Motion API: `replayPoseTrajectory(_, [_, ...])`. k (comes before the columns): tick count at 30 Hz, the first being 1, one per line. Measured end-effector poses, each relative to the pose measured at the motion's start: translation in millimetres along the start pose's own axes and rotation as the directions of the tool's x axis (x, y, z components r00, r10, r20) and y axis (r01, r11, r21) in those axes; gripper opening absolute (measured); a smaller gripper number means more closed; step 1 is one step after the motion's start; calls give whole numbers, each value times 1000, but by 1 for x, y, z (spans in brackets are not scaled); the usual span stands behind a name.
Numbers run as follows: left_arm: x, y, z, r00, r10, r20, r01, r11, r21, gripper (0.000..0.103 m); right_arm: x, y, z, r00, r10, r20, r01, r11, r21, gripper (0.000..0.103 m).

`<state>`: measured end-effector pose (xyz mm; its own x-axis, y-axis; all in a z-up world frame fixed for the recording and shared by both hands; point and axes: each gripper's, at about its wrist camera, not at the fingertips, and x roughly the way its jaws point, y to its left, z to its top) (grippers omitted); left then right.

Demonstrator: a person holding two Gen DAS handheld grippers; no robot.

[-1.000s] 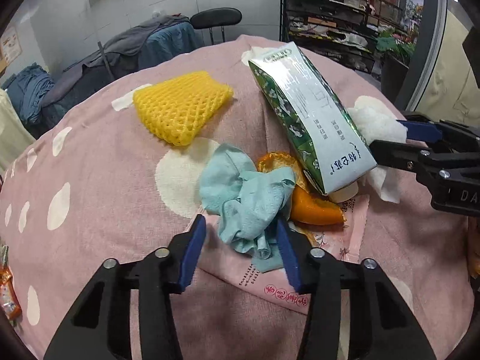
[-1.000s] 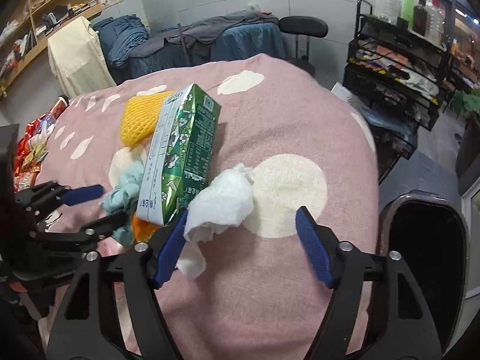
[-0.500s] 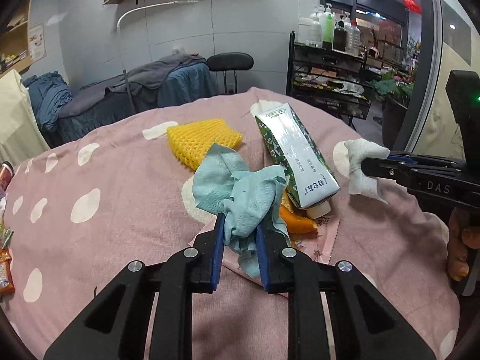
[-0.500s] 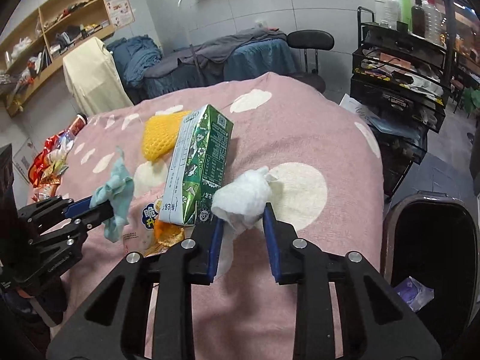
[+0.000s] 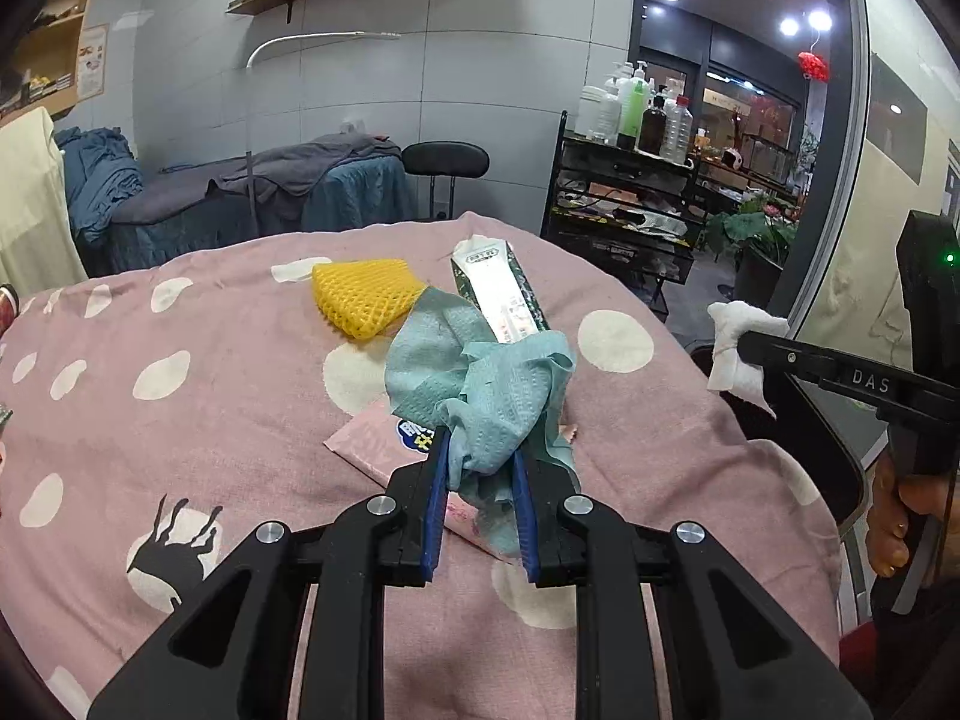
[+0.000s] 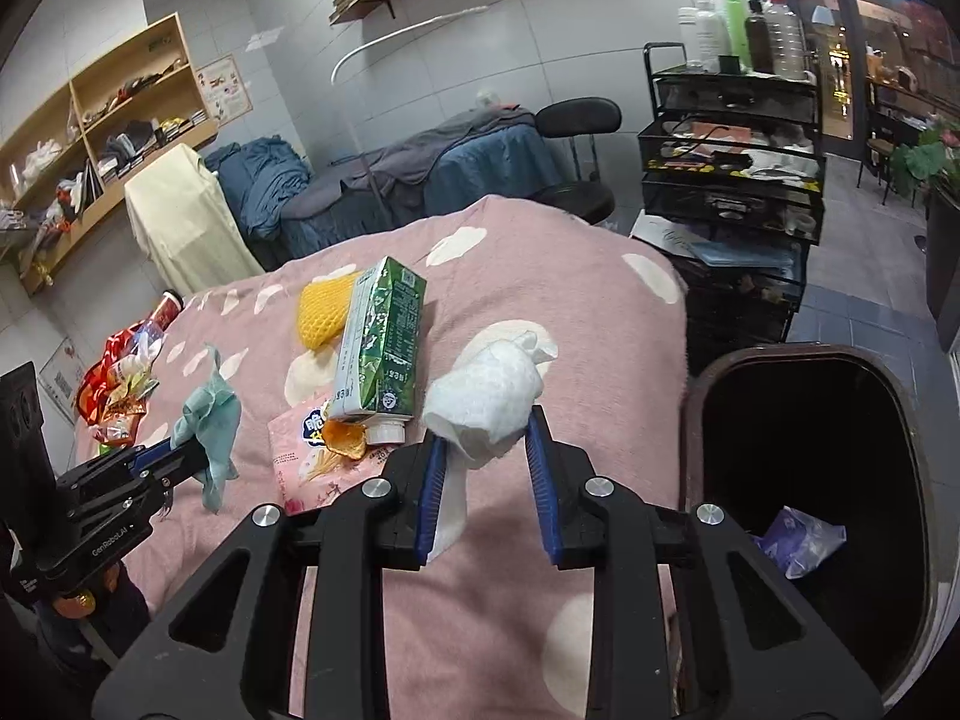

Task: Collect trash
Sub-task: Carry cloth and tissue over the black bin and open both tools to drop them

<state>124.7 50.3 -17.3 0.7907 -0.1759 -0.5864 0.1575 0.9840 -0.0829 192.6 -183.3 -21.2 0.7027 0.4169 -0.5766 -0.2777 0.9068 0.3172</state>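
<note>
My left gripper [image 5: 478, 450] is shut on a crumpled teal tissue [image 5: 480, 384], lifted off the pink spotted cloth [image 5: 180, 432]; the same tissue [image 6: 211, 420] hangs at the left of the right wrist view. A white tissue wad [image 6: 486, 399] sits pinched between the pads of my right gripper [image 6: 485, 447], also raised above the cloth; from the left wrist view that wad [image 5: 741, 336] shows at the right. On the cloth lie a green milk carton [image 6: 384, 348], a yellow foam net [image 5: 363, 294], orange peel [image 6: 343, 441] and a pink wrapper [image 6: 300, 456].
A dark trash bin [image 6: 822, 480] stands open just right of the table edge, with a bluish bag [image 6: 798, 540] inside. Snack packets [image 6: 120, 384] lie at the table's far left. A black rack with bottles [image 6: 732, 138] and a chair [image 6: 576, 120] stand behind.
Both grippers closed on their tissues and lifted them off the cloth. The right one has carried the white wad toward the bin side; the teal tissue has risen clear of the peel.
</note>
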Motion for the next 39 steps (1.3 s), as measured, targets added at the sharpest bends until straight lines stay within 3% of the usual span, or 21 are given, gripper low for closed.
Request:
replayPoseTrajectory(16, [-11,-43,-5,995,-94,43,94,996,10,20,-53,-50,-29,994,-80,74,70,988,135,28])
replayPoseTrajectory(22, [-9,-65,-3,990,-136,43,134,990,46,20,-61,-70,-38,981,-180,78,166,974,156,28])
replayPoseTrajectory(27, [-4,-80,-3,986,-166,34,164,984,66,20,-58,-91,-43,957,-284,64,272,949,159,28])
replayPoseTrajectory(35, [2,-96,-6,980,-199,15,197,977,80,20,-40,-122,-57,945,-327,-6,322,926,200,28])
replayPoseTrajectory(38, [3,-99,-6,979,-205,10,203,976,81,20,-36,-129,-61,941,-337,-18,333,917,219,45])
replayPoseTrajectory(39, [4,-100,-6,979,-205,8,204,976,81,20,-35,-130,-62,939,-344,-18,339,914,224,63])
